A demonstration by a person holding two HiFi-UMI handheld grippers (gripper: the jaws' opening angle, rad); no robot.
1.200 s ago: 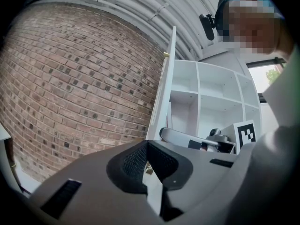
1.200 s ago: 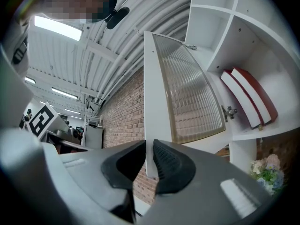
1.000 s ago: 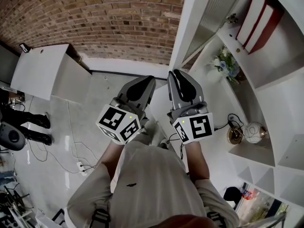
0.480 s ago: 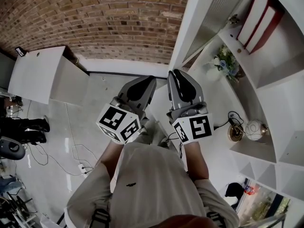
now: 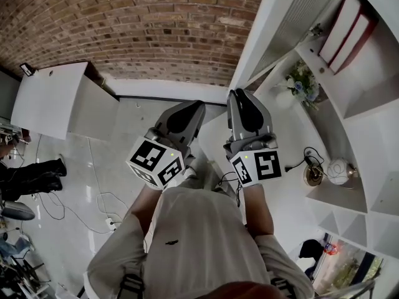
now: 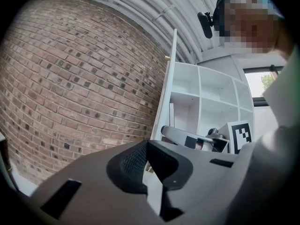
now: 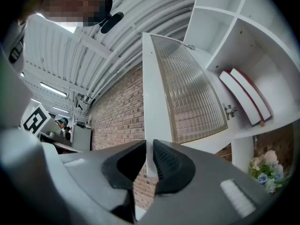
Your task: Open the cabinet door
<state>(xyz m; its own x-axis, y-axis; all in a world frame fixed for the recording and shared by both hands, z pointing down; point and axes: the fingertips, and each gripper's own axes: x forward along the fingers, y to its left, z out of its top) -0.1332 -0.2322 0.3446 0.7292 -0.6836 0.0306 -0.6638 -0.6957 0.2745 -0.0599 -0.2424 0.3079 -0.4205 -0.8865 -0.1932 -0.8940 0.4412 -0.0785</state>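
Cabinet door [image 5: 254,42] in the head view stands swung out from the white shelf unit [image 5: 349,142], its white frame edge slanting down toward the person in front of the brick wall [image 5: 124,23]. The right tongs [image 5: 242,92] reach its lower edge, and the left tongs [image 5: 190,106] sit just beside them over the pale floor [image 5: 75,167]. Red-and-white books [image 5: 346,23] and a small bunch of flowers [image 5: 303,83] sit in the shelves.

In the left gripper view, the left tongs [image 6: 148,143] have their tips together with nothing clamped between them. The door's thin edge [image 6: 166,88] rises just behind the tips, with the brick wall [image 6: 70,78] to its left and the shelf unit [image 6: 211,97] to its right.

In the right gripper view, the right tongs [image 7: 150,149] are nearly closed, their pads pressed on either side of the door's white frame [image 7: 152,93]. The ribbed glass pane [image 7: 187,88] fills the door, with the books [image 7: 246,95] and flowers [image 7: 265,170] on the shelves to its right.
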